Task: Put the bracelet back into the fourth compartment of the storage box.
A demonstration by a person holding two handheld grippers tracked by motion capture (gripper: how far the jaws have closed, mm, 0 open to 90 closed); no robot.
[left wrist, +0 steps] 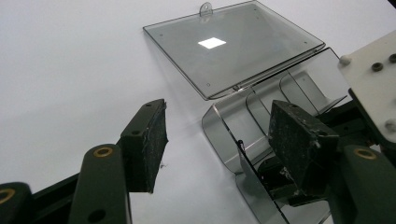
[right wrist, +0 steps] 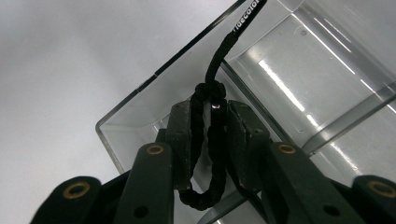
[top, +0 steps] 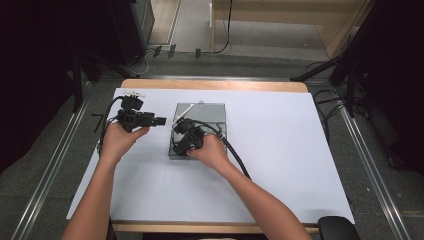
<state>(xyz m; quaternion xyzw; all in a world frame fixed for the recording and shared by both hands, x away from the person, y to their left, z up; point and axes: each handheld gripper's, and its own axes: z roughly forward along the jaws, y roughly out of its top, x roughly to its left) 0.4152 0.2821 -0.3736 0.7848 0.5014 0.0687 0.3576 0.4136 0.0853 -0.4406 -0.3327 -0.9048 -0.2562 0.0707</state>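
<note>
A clear plastic compartment box (top: 172, 152) lies on the white table with its lid (top: 207, 112) folded back flat behind it. My right gripper (top: 180, 146) reaches down into the box's near left corner. In the right gripper view this gripper (right wrist: 208, 135) is shut on a looped, knotted black cord (right wrist: 217, 60), over a corner compartment of the box (right wrist: 135, 128); the cord's loop hangs below the pads. My left gripper (top: 161, 120) hovers just left of the box, pointing at it. Seen from its own camera, the left gripper (left wrist: 219, 135) is open with nothing between its pads, and the box (left wrist: 224, 116) and lid (left wrist: 233, 46) lie ahead.
A white sheet (top: 280, 150) covers the tabletop, with bare room to the right and in front of the box. The right gripper's cable (top: 235, 157) trails along the forearm. Dividers (left wrist: 289, 88) split the box into several compartments.
</note>
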